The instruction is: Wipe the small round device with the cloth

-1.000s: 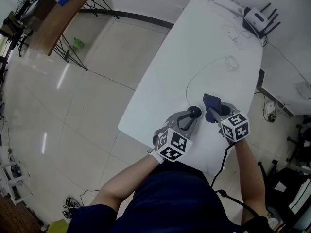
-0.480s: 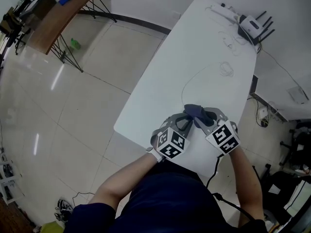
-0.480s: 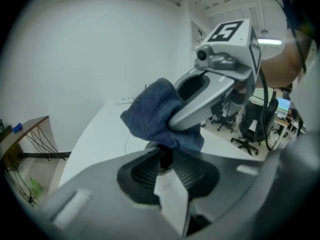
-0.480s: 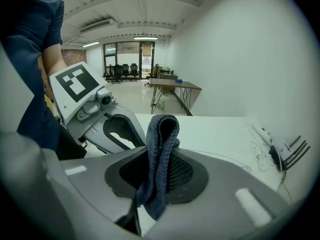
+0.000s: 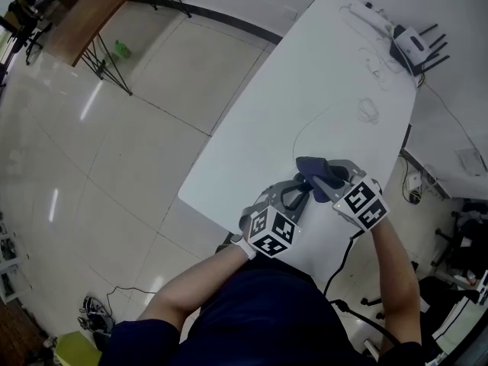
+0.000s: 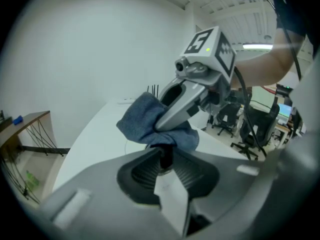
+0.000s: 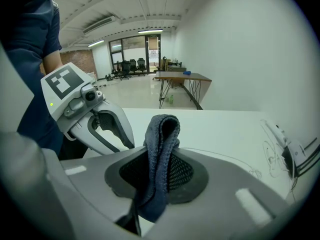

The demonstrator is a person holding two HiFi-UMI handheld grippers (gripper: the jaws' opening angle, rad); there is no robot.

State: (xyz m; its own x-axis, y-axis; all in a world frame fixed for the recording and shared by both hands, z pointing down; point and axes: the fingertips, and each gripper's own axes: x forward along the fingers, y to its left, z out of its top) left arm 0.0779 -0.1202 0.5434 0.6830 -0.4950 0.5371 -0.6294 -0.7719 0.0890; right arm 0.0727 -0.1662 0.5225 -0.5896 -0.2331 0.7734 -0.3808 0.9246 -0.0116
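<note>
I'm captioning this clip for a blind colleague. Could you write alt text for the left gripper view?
A blue cloth, held by the right gripper, sits on top of a small dark device clamped in the left gripper. Behind them lies a white table, with office chairs further back.

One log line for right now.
left gripper shut on small black round device | right gripper shut on dark blue cloth | cloth against device

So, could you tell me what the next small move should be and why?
Probably rub the cloth across the small round device: the left tool grips the device, and the right tool holds the cloth bunched right over its top, apparently touching.
</note>
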